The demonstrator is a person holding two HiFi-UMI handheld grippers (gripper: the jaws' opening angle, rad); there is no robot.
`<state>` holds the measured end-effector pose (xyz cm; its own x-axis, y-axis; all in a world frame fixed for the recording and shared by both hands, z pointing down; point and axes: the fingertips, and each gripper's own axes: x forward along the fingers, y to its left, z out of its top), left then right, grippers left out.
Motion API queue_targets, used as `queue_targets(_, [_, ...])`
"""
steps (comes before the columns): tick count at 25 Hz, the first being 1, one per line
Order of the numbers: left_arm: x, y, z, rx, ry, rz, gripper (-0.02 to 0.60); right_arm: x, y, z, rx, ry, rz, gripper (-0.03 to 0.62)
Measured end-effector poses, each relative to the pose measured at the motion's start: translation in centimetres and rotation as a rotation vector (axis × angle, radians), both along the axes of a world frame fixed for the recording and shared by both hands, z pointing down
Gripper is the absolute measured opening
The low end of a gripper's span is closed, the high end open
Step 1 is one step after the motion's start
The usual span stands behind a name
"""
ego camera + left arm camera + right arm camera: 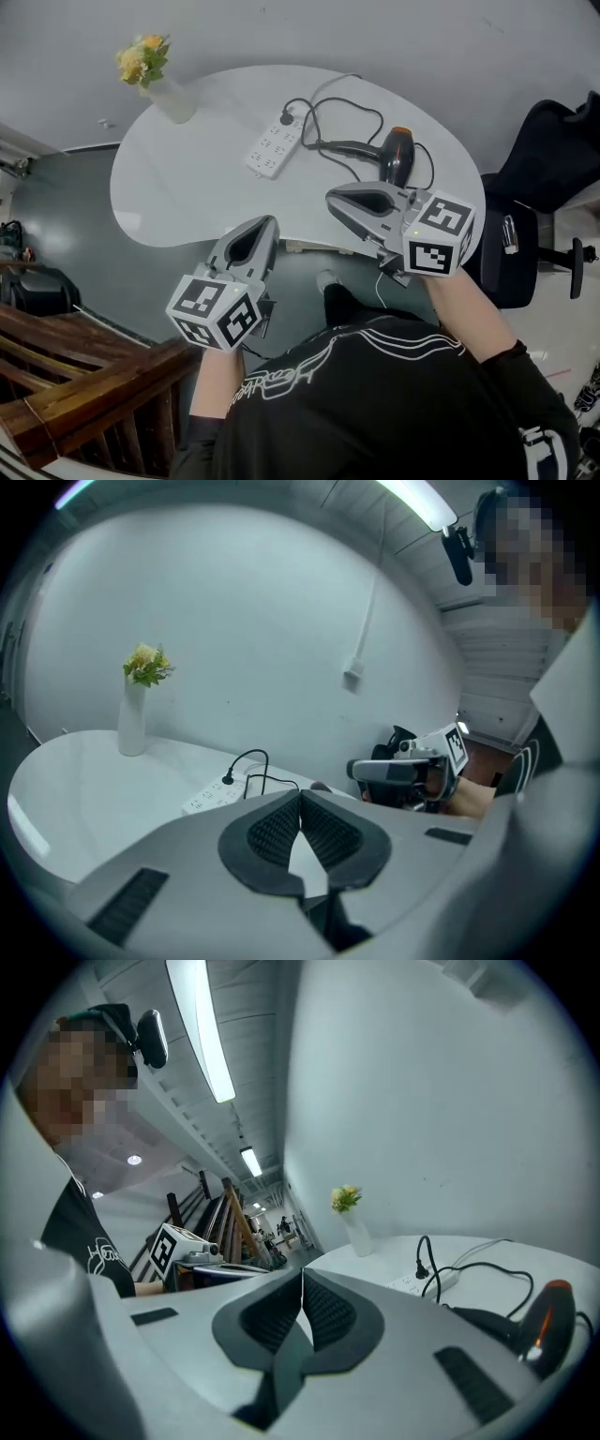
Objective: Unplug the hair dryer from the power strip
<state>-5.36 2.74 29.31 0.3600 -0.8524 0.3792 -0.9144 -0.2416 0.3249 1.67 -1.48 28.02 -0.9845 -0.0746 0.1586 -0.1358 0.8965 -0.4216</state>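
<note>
Right under the camera, filling the bottom of the head view, is the person's black shirt with white line print (375, 394), both forearms reaching up the frame from it. Above it, across the middle of the frame, spreads the glossy white table with rounded edges (178, 187). A black office chair (548, 159) stands at the right edge, and a brown wooden stair rail (75, 384) cuts across the lower left corner.

On to the tools. The left gripper (267, 223), grey with a marker cube at its back, sits lower centre-left, its tip just at the table's near edge. Its own view shows the jaws pressed together with nothing between them (300, 794). The right gripper (330, 199) is centre-right, its tip over the table's near rim. Its jaws are together too, and empty (302, 1271).

Here is the task's thing: the black hair dryer with an orange rear end (394, 155) lies on the table's right part, just above the right gripper in the frame and apart from it. It also shows at the lower right of the right gripper view (539, 1321). Its black cord (337, 112) loops across the tabletop.

Left of the dryer lies the white power strip (274, 142), angled, near the table's far edge. In the upper left stands a white vase with yellow flowers (155, 80). Smallest of all, the black plug (287, 119) sits in the strip's far end.
</note>
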Motion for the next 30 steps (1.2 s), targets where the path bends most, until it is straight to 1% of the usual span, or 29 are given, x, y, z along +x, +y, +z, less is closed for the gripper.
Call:
queue_targets(2, [-1.5,-2.5,0.4,-0.017,-0.019,-0.016,0.003,-1.2,-2.5,0.2,-0.004,0.004,-0.008,-0.003])
queue_targets(5, [-3.2,-5.4,1.2,-0.044,-0.028,-0.031,0.004,-2.9,-5.4,0.7,-0.01,0.016,-0.023,-0.003])
queue_targets(9, [-5.5,-8.8,2.9,-0.079,-0.075,-0.04,0.005,-4.9,-8.0,2.4,-0.014,0.055,-0.045,-0.003])
queue_targets(13, [-7.3,-11.0,5.2,-0.127,-0.104,-0.032,0.016,-6.1,-9.7,4.7,-0.054,0.092,-0.033,-0.003])
queue_targets(15, [-8.2,-12.2,6.4,-0.14,-0.103,-0.022,0.052,-6.8,-10.6,5.6,-0.071,0.106,-0.017,-0.003])
queue_targets(17, [-9.0,-13.5,7.8,-0.163,-0.095,-0.003,0.111,-7.5,-11.6,6.5,-0.085,0.12,0.0,-0.003])
queue_targets(19, [-9.8,-14.6,9.4,-0.198,-0.102,0.025,0.136,-8.2,-12.4,7.3,-0.091,0.14,0.018,-0.003])
queue_targets(21, [-10.2,-15.5,11.2,-0.235,-0.117,0.064,0.168,-8.8,-13.4,8.0,-0.089,0.159,0.043,-0.003])
queue_targets(22, [-10.2,-15.9,12.0,-0.252,-0.125,0.088,0.194,-9.0,-13.9,8.3,-0.095,0.165,0.057,-0.003])
queue_targets(26, [-9.9,-17.7,15.0,-0.292,-0.161,0.178,0.278,-9.6,-15.5,9.7,-0.142,0.179,0.104,-0.003])
queue_targets(30, [-10.2,-19.0,17.5,-0.324,-0.203,0.229,0.322,-10.2,-16.7,11.0,-0.164,0.2,0.136,-0.003])
